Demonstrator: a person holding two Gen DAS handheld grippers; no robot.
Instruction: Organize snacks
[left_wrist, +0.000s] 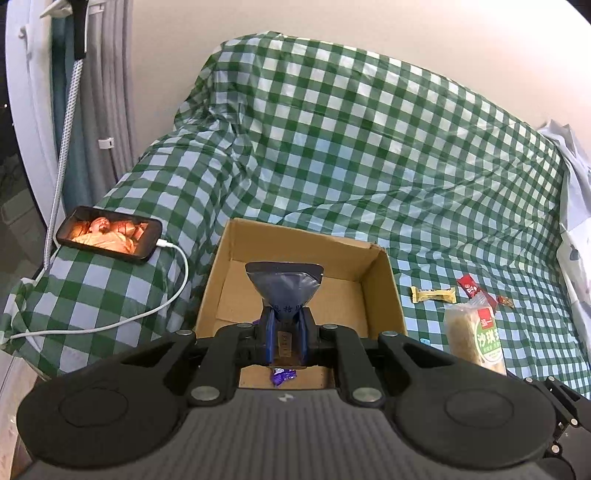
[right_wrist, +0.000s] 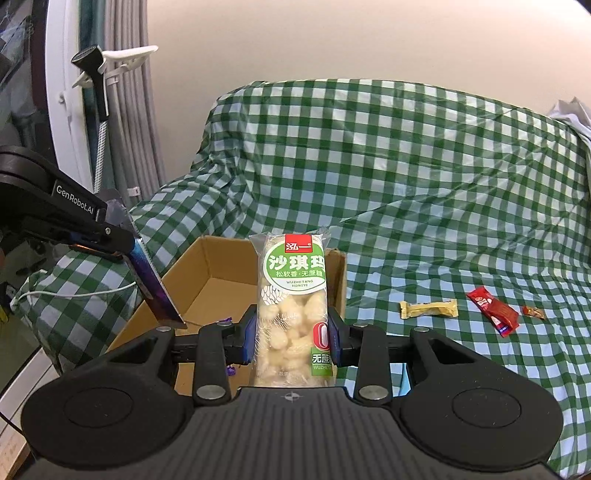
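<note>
My left gripper (left_wrist: 287, 321) is shut on a dark blue snack pouch (left_wrist: 283, 286) and holds it over the open cardboard box (left_wrist: 384, 291). A small purple wrapper (left_wrist: 282, 376) lies on the box floor. My right gripper (right_wrist: 291, 332) is shut on a clear pack of pale rice-crisp cake with a green label (right_wrist: 293, 302), held upright to the right of the box (right_wrist: 192, 266). The left gripper with its pouch (right_wrist: 147, 273) also shows at the left of the right wrist view, above the box's left wall.
A yellow snack bar (right_wrist: 428, 308), a red sachet (right_wrist: 493, 311) and a small orange candy (right_wrist: 533, 312) lie on the green checked cloth (right_wrist: 406, 177) right of the box. A phone (left_wrist: 109, 233) on a white cable rests on the left armrest.
</note>
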